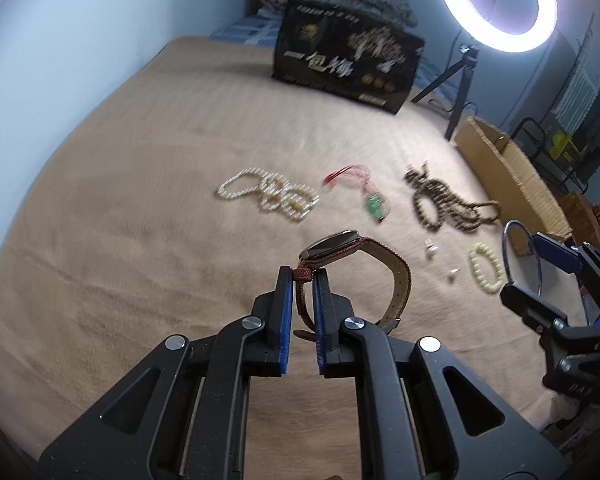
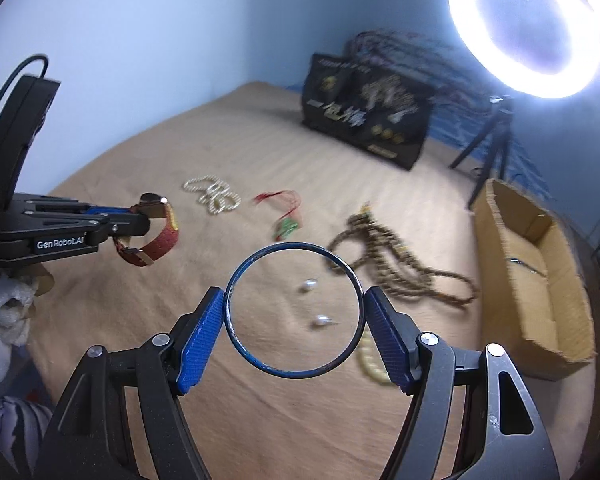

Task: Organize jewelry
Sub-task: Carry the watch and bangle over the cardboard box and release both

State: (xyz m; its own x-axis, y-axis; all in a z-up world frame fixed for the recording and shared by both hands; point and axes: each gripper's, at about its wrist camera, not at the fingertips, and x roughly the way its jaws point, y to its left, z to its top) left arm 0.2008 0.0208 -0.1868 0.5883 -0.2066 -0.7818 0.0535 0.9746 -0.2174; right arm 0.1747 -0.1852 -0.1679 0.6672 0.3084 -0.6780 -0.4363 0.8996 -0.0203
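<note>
While both tools are loaded, nothing's been dropped off yet. The left hand-held gripper [image 1: 302,280] is pinched narrow on the wristwatch [image 1: 336,246] strap, so the watch hangs off the pads above the bed [image 1: 140,220]. The right hand-held gripper [image 2: 294,316] is spread wide, bracing the thin blue bangle [image 2: 294,310] across its width. I'd guess the bangle is stiff, light and slippery. The cardboard box [image 2: 532,280] sits at 3 o'clock, the pearl strands [image 2: 214,196] at 11.

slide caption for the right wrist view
Right tool grips a blue bangle above scattered jewelry; left tool holds a watch.
</note>
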